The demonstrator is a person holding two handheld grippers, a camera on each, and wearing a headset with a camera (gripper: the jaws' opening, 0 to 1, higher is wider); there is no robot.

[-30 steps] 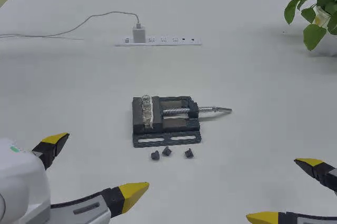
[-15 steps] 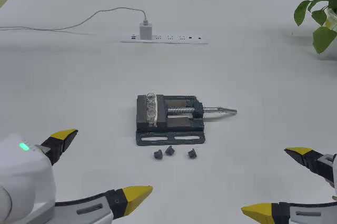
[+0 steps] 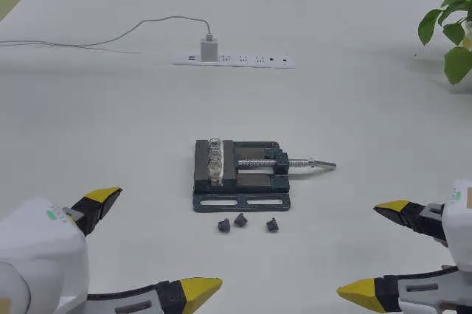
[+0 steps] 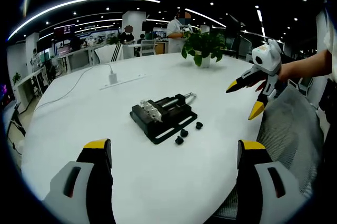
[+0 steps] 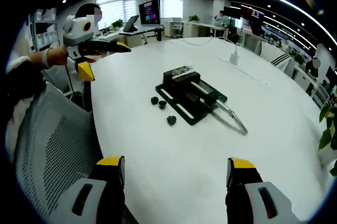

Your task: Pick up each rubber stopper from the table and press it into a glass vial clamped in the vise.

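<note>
The white table (image 3: 354, 107) carries a dark vise (image 3: 251, 181) at its middle. The left gripper (image 3: 169, 238) and the right gripper (image 3: 358, 249) hang at the near edge, jaws wide apart, holding nothing. Glass vials (image 3: 214, 161) stand clamped at the vise's left end. Three rubber stoppers (image 3: 241, 220) lie just near of it. They are small, so an off-centre pinch may flick one away.

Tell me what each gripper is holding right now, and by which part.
Nothing is held. The left gripper and the right gripper are both open and empty; the three stoppers lie loose on the table beside the vise.
</note>
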